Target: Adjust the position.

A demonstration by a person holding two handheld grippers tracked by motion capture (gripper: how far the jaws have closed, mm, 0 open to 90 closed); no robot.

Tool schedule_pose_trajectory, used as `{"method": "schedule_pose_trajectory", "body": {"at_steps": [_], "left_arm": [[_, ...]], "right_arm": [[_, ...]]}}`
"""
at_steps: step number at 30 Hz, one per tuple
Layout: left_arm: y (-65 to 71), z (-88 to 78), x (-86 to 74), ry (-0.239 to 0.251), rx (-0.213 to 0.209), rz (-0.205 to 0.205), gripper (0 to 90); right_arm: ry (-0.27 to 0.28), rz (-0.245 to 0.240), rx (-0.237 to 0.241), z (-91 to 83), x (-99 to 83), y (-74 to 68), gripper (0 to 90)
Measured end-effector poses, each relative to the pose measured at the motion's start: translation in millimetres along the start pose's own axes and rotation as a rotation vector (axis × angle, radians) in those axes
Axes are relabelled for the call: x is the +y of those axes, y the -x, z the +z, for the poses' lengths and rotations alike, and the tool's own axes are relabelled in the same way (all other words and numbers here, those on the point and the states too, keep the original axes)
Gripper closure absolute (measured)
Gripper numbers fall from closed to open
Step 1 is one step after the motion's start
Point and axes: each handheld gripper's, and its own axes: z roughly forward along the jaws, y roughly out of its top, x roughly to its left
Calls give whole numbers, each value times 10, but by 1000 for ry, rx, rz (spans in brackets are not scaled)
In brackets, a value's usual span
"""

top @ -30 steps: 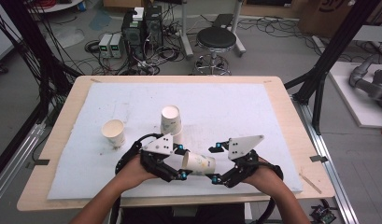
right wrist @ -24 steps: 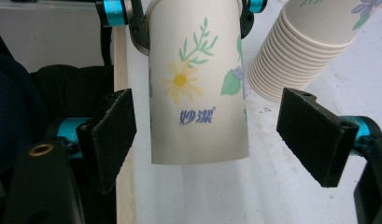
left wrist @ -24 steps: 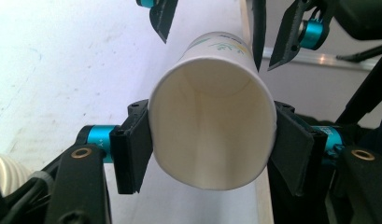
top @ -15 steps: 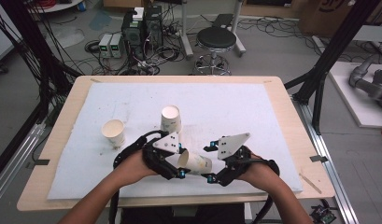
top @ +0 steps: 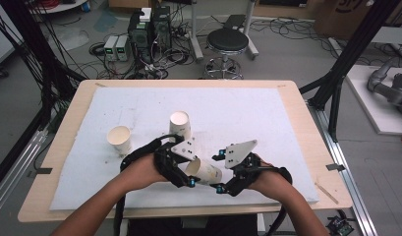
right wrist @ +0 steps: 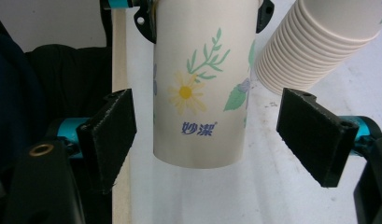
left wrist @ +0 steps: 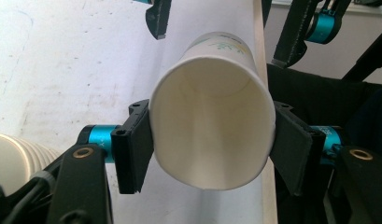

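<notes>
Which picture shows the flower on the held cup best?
The right gripper view: the cup faces it side-on, so the yellow flower and leaves are clear. The left gripper view looks into the cup's open mouth, with a bit of print on top. The high view shows the cup small, print unclear.

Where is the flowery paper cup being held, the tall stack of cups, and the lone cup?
White flowery paper cup (right wrist: 198, 88), right gripper view, on its daisy print.
Tall stack of white paper cups (top: 180, 126), high view, on its side.
Lone white paper cup (top: 119, 135), high view, on its rim.
</notes>
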Motion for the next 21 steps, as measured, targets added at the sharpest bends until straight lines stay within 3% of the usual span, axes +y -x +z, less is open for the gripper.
{"method": "schedule_pose_trajectory", "body": {"at_steps": [13, 15, 21], "left_arm": [[-2, 64, 61, -34, -6, 8, 362], [-2, 80, 71, -35, -8, 11, 361], [4, 118, 87, -39, -8, 14, 355]], "right_arm": [[-85, -13, 0, 149, 40, -10, 211], [-103, -17, 9, 190, 50, -13, 273], [-122, -17, 11, 254, 66, -10, 335]]}}
